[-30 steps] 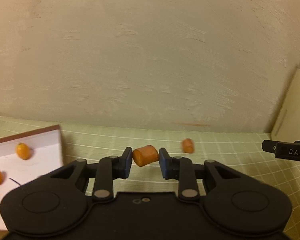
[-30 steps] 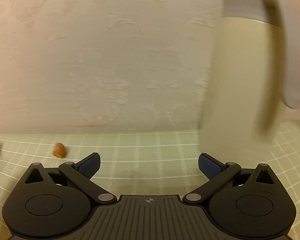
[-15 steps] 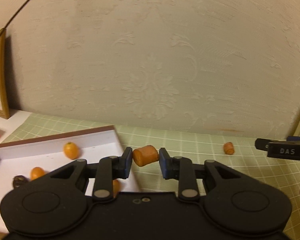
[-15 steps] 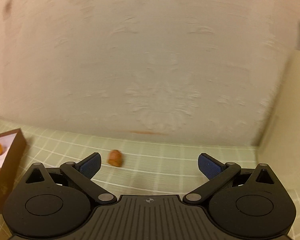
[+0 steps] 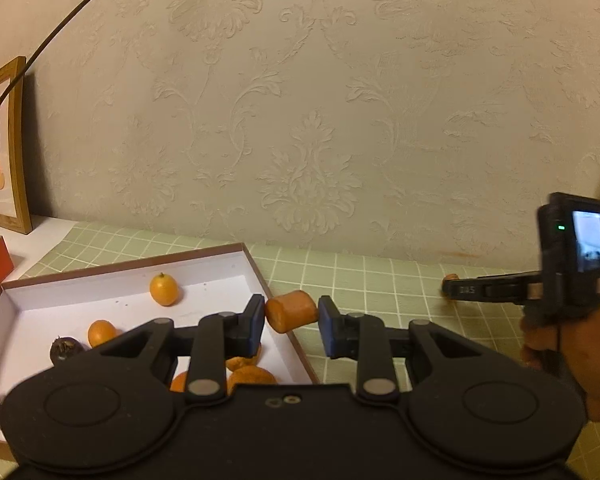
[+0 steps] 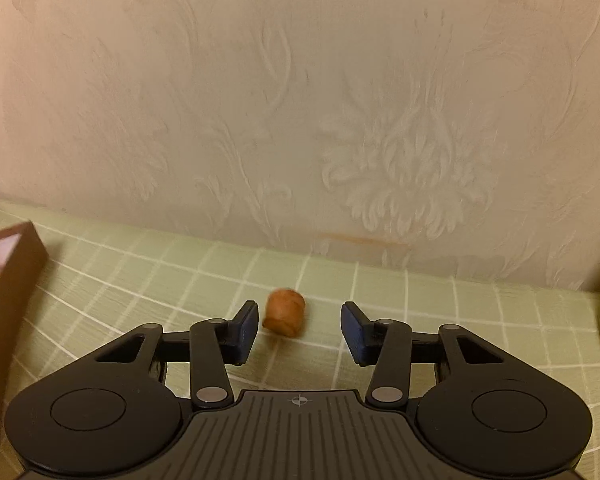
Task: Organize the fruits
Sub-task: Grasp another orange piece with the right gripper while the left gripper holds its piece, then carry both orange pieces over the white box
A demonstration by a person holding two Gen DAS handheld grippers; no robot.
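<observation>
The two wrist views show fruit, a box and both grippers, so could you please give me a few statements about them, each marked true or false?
1. The left gripper is shut on an orange cylindrical piece. True.
2. The right gripper already clamps the piece on the checked cloth. False: its jaws stand open, with the piece lying between and just beyond the fingertips.
3. The white-lined box holds several small orange fruits. True.
4. The box holds only orange fruit. False: a dark brown fruit lies there too.
5. The held piece rests on the box floor. False: it hangs in the jaws above the box's right rim.
</observation>
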